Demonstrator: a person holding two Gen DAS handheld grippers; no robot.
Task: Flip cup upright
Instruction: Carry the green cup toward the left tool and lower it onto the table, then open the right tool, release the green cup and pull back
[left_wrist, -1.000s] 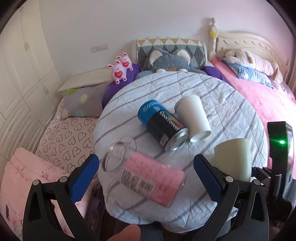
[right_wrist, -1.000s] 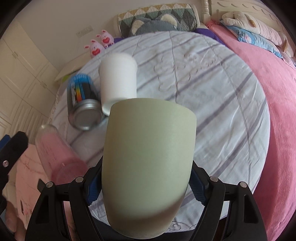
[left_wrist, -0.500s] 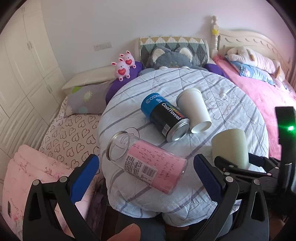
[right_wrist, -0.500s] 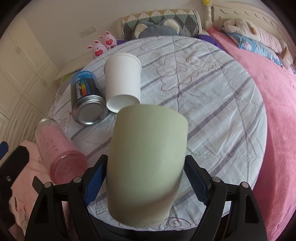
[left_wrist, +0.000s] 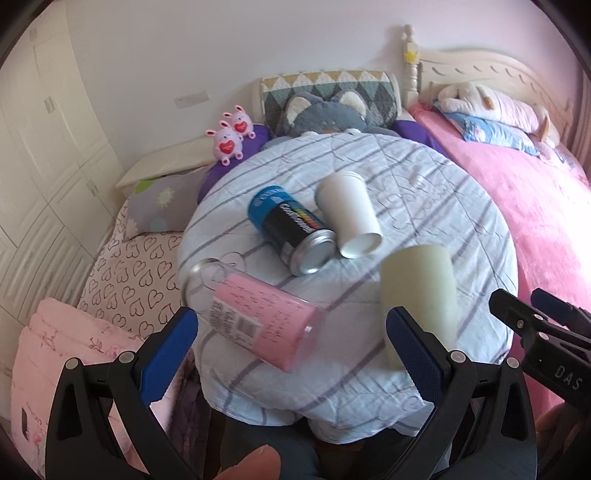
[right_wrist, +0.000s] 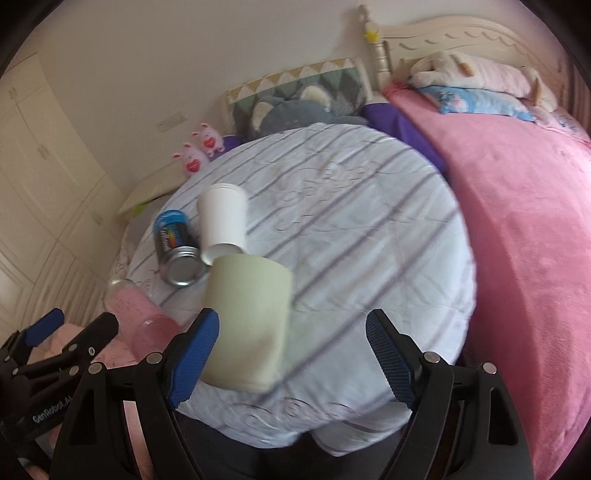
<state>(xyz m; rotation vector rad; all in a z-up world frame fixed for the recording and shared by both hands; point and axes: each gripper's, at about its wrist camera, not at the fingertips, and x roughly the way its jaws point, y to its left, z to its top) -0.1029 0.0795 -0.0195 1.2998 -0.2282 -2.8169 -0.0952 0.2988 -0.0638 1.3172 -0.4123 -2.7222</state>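
- A round table (left_wrist: 424, 192) draped in a pale blue, purple-striped quilted cloth.
- Standing on it: a pale green cup (left_wrist: 419, 291).
- Lying on their sides: a white paper cup (left_wrist: 349, 218), a blue-and-black can (left_wrist: 291, 229) and a pink-labelled clear jar (left_wrist: 255, 317).

Pale green cup (right_wrist: 247, 317), white paper cup (left_wrist: 349, 218), pink bottle (left_wrist: 258, 321), lilac-striped white tablecloth (right_wrist: 369, 229).

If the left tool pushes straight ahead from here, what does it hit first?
Most likely the pink bottle, lying on its side between the open fingers of the left tool. The green cup sits just off to the right; depth is unclear.
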